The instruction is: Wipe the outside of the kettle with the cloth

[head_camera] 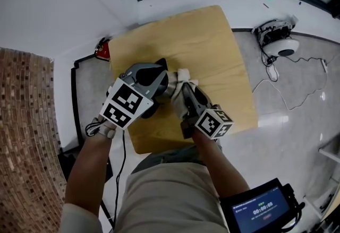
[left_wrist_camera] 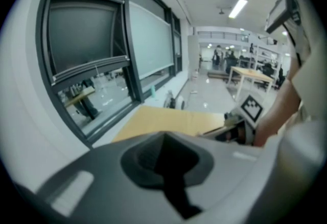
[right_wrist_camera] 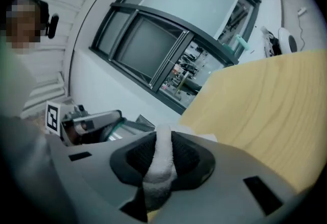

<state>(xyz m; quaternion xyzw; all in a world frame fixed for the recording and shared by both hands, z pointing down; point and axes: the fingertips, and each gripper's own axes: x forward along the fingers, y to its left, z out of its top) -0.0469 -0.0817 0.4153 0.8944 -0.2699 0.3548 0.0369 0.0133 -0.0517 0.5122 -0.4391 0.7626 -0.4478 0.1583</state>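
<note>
Nearest us, our right gripper point(head_camera: 186, 91) pinches the white cloth point(head_camera: 183, 75), bunched at the jaws' 12 o'clock. At its 9 o'clock a shiny sliver of kettle point(head_camera: 169, 88) shows. Beyond is our left gripper point(head_camera: 156, 67), jaws pressed together, over the wooden table point(head_camera: 212, 35).

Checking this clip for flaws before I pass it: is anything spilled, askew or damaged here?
Nothing stands out. The right gripper pinches the white cloth over the wooden table, which shows no spill. A corded white device lies on the floor beside it. I cannot make out the kettle.
</note>
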